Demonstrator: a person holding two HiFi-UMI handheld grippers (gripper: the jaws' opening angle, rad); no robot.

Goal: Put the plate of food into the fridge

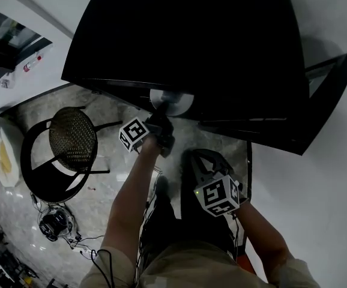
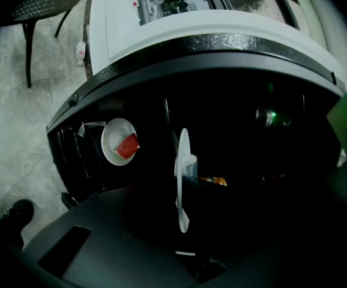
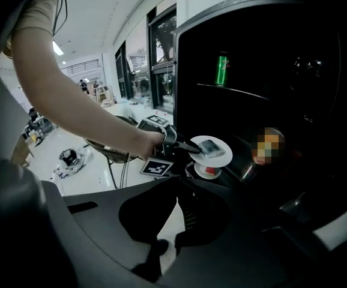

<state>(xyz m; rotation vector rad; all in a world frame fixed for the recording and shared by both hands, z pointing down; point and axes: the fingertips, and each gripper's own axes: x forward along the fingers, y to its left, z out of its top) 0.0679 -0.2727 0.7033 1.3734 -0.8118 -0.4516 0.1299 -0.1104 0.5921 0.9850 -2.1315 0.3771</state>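
Observation:
A white plate (image 1: pixel 172 101) sticks into the open black fridge (image 1: pixel 185 35), level with a shelf. My left gripper (image 1: pixel 163 117) is shut on its rim, with one finger lying across the top of the plate (image 3: pixel 218 153). In the left gripper view the plate (image 2: pixel 182 185) stands edge-on between the dark jaws. Just below it, inside the fridge, sits a second white dish with red food (image 3: pixel 208 170) (image 2: pixel 120 143). My right gripper (image 1: pixel 196 159) hangs lower in front of the fridge, shut and holding nothing.
The fridge door (image 1: pixel 323 95) stands open at the right. A green can (image 3: pixel 223 68) is on an upper shelf, with orange food (image 2: pixel 213 180) deeper in. A black mesh chair (image 1: pixel 71 138) and cables (image 1: pixel 56 224) are on the marble floor at the left.

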